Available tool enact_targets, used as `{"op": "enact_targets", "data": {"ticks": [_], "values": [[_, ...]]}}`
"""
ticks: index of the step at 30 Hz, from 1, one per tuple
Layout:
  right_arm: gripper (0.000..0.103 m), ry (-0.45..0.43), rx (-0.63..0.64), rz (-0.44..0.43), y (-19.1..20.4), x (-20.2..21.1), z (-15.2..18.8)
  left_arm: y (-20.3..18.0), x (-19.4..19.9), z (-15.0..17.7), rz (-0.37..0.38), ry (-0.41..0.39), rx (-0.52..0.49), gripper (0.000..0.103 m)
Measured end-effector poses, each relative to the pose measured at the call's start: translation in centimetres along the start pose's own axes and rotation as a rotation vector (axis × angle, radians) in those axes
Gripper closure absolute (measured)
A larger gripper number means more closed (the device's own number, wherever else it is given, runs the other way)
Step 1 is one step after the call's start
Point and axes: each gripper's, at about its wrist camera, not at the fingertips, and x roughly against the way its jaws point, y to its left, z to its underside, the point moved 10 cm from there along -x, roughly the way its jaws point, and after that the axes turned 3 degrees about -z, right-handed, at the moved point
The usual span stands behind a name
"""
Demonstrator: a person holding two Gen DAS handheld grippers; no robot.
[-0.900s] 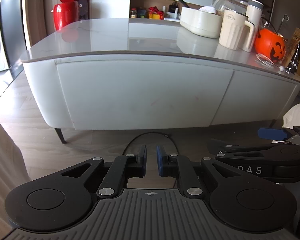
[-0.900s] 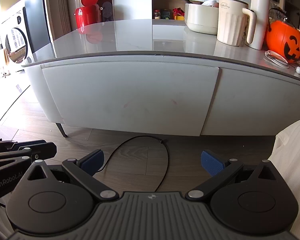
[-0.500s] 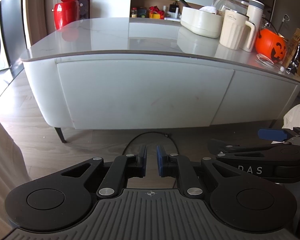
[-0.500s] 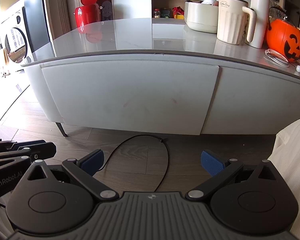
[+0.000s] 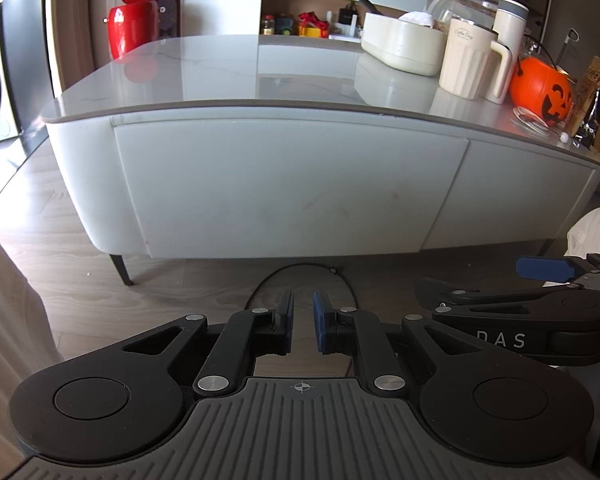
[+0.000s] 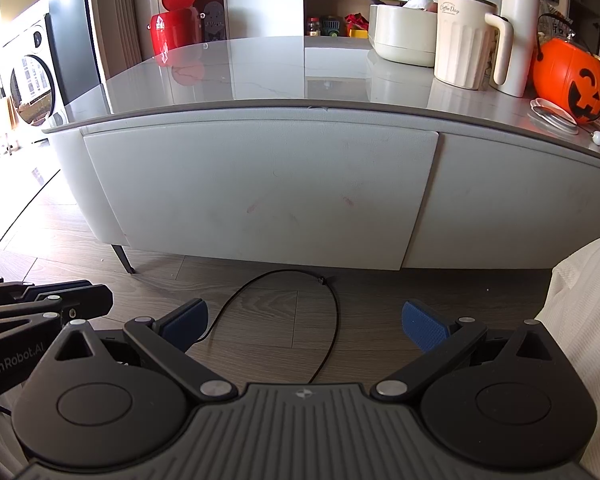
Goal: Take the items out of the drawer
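A low white table has a wide drawer front (image 5: 292, 188) (image 6: 260, 192) that is closed flush, so nothing inside it shows. My left gripper (image 5: 303, 300) hovers over the wooden floor in front of the drawer, well short of it, with its blue pads nearly touching and nothing between them. My right gripper (image 6: 303, 312) is level with it on the right, open wide and empty. One of its blue fingertips (image 5: 540, 268) shows at the right edge of the left wrist view.
A black cable (image 6: 328, 320) loops on the floor under the grippers. On the tabletop stand a cream mug (image 6: 460, 40), an orange pumpkin bucket (image 6: 572, 80) and a cream container (image 5: 400, 46). A red bin (image 5: 132, 28) stands behind the table. White cloth (image 6: 580, 300) lies at the right.
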Motion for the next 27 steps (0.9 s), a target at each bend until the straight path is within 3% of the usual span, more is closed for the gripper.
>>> {"op": "enact_targets", "data": {"ticks": [18, 24, 27], "values": [[0.0, 0.013, -0.002, -0.001, 0.0, 0.1, -0.1, 0.3, -0.2, 0.0, 0.018, 0.01, 0.013, 0.09], [0.0, 0.055, -0.076, -0.096, -0.5, -0.6, -1.0, 1.3, -1.0, -1.8, 0.023, -0.002, 0.053, 0.09], [0.0, 0.004, -0.081, -0.124, -0.8, -0.5, -2.9, 1.7, -1.4, -3.6, 0.015, -0.034, 0.052, 0.09]]}}
